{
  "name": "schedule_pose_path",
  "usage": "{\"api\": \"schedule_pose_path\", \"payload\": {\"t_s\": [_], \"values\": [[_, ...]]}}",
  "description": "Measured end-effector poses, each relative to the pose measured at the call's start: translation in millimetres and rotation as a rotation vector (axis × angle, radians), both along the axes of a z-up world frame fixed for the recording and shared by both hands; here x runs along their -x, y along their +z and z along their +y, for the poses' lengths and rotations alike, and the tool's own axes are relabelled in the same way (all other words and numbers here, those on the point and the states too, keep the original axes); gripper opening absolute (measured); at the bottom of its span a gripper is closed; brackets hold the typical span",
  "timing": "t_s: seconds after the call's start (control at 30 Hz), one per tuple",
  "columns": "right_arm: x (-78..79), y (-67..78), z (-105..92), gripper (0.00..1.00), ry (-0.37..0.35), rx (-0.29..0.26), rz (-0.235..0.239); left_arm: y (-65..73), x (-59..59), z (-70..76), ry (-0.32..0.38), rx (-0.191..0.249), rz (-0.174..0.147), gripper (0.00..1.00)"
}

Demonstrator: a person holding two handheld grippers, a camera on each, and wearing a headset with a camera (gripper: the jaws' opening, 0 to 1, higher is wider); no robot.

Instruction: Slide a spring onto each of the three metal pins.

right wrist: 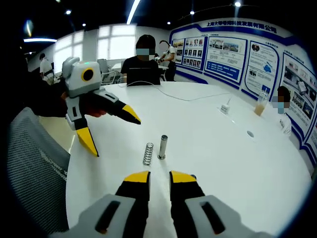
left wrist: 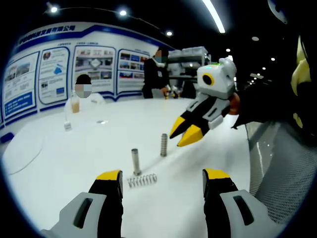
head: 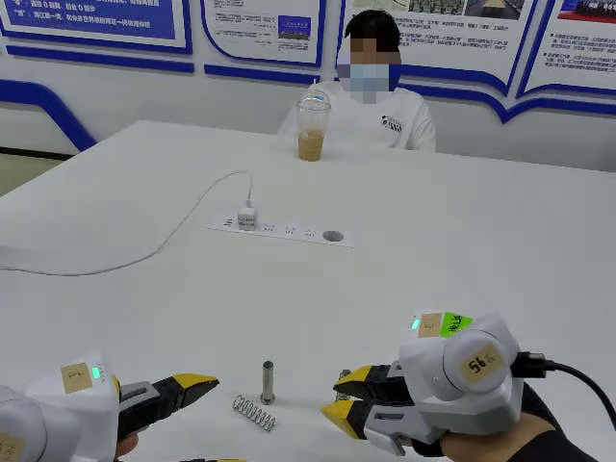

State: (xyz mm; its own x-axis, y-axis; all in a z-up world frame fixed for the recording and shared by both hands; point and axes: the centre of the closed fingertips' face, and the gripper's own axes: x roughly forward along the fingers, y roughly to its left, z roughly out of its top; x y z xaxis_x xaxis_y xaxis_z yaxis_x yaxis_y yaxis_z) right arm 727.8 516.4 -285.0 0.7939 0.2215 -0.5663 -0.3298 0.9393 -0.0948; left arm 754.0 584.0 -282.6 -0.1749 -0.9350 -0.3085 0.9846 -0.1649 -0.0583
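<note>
Spring loose beside pin; L gripper wide, R gripper narrow, empty; tag maybe "15".

On the near part of the counter a pin stands upright, with a spring lying just beside its foot, on the near side and slightly left. A second pin stands to its right, partly behind the tips of the right claw. The left claw is at the near left, pointing right towards the spring; the two claws face each other across the pins. Farther back, mid-counter, lies a power strip with a plug in its left end, and a cable trails off left. At the far edge stands a cup, and a person sits just behind it.
</note>
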Motion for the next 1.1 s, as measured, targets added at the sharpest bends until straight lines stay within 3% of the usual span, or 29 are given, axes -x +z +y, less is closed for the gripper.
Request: {"api": "schedule_pose_path", "payload": {"t_s": [0.23, 0.5, 0.77, 1.1], "values": [[-12.4, -4.4, 13.5, 0.16, 0.027, -0.015, 0.000, 0.7, -0.7, 0.5, 0.001, -0.002, -0.002, 0.66], [-21.7, -20.8, 29.7, 0.16, 0.052, -0.019, 0.020, 0.3, -0.6, 1.8, 0.004, -0.008, -0.004, 0.66], [-34.4, -31.6, 35.8, 0.16, 0.040, -0.032, 0.026, -0.3, -0.3, 4.2, 0.006, -0.013, -0.003, 0.66], [-41.8, -49.9, 35.5, 0.16, 0.006, -0.044, 0.068, -1.2, -1.2, 6.2, 0.009, -0.016, -0.003, 0.66]]}}
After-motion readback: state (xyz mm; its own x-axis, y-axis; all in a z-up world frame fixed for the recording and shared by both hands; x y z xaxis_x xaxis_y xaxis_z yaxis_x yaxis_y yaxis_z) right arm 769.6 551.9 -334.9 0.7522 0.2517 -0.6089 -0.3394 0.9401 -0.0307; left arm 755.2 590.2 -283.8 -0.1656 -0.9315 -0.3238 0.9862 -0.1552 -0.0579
